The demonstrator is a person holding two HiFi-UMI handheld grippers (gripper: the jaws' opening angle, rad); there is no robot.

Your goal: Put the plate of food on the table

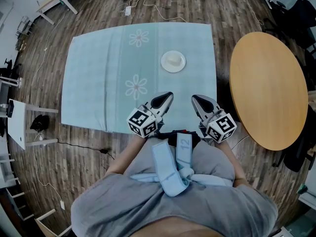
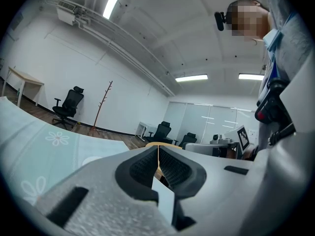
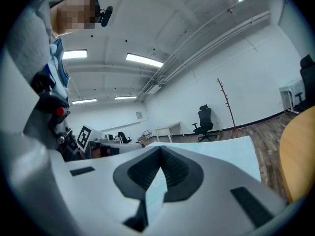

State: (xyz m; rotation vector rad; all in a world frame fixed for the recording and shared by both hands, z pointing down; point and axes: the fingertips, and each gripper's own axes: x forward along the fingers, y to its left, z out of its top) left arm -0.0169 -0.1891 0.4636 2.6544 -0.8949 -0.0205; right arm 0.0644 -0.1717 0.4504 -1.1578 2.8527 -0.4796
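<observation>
Grey left gripper (image 1: 169, 95) and right gripper (image 1: 194, 98), both pressed together empty, might shove the small white food plate (image 1: 173, 61) at 12 o'clock unless spread.

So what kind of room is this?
Probably an open office or lab: there are wheeled office chairs, a bare desk by the wall, and long strip lights on the ceiling.

Open-plan ofc, w/ swivel chairs (image 2: 69, 107), desks (image 2: 23, 77), ceiling strip lights (image 2: 191, 77), coat stand (image 2: 104, 104)
</observation>
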